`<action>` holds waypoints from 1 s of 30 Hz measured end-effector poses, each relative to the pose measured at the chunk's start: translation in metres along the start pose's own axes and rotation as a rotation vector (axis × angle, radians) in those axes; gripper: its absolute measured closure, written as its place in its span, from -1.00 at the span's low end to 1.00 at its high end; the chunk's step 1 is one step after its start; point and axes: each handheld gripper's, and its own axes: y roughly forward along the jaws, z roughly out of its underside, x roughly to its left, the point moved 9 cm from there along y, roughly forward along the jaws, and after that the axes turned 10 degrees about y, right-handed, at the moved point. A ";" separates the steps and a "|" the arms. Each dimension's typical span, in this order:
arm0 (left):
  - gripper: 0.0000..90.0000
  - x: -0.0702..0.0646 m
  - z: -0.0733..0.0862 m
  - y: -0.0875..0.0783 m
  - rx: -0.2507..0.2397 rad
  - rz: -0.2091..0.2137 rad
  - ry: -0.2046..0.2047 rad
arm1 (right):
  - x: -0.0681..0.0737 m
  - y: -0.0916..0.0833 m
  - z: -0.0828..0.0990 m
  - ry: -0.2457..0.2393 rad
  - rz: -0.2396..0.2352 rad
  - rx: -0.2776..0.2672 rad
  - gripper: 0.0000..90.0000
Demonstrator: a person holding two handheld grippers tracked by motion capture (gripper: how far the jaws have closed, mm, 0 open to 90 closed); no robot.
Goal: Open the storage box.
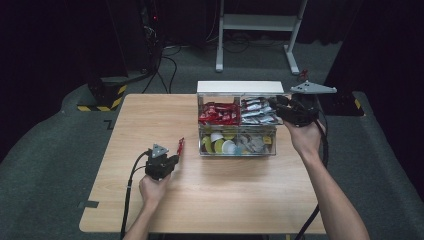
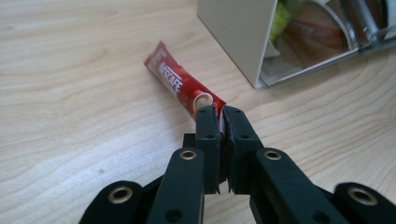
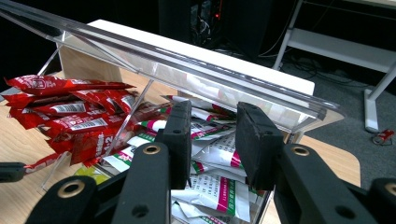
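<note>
Left gripper [image 2: 221, 112] has its jaws pressed together on the near end of a red Nescafé coffee stick [image 2: 182, 88]. The stick's far end rests on the wooden table [image 2: 70, 93], and the sachet lies slanted away from the jaws, just beside the near left corner of the clear acrylic organiser box [image 2: 243, 42]. In the high view the same left gripper [image 1: 172, 159] sits left of the box [image 1: 237, 147], with the stick [image 1: 180, 145] reaching up and away from its tip.

Right gripper [image 3: 212, 135] is held over the right rear compartment, its jaws standing apart with a gap between them and nothing pinched; white-and-green sachets [image 3: 219, 186] lie below them. Red sachets [image 3: 70, 116] fill the neighbouring rear compartment. The raised clear lid [image 3: 187, 70] slants above both. In the high view the right gripper [image 1: 287, 107] is at the box's right rear corner. Front compartments hold small round capsules [image 1: 220, 144]
</note>
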 end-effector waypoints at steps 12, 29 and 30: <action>0.86 -0.006 0.008 0.012 0.045 0.013 -0.003 | 0.000 -0.001 0.000 -0.001 -0.001 0.001 0.47; 0.57 0.000 0.017 0.010 0.051 0.020 -0.045 | 0.000 -0.002 -0.001 -0.002 -0.010 -0.001 0.47; 0.50 0.001 0.017 0.008 0.044 0.019 -0.048 | 0.000 -0.002 -0.001 -0.002 -0.010 -0.002 0.47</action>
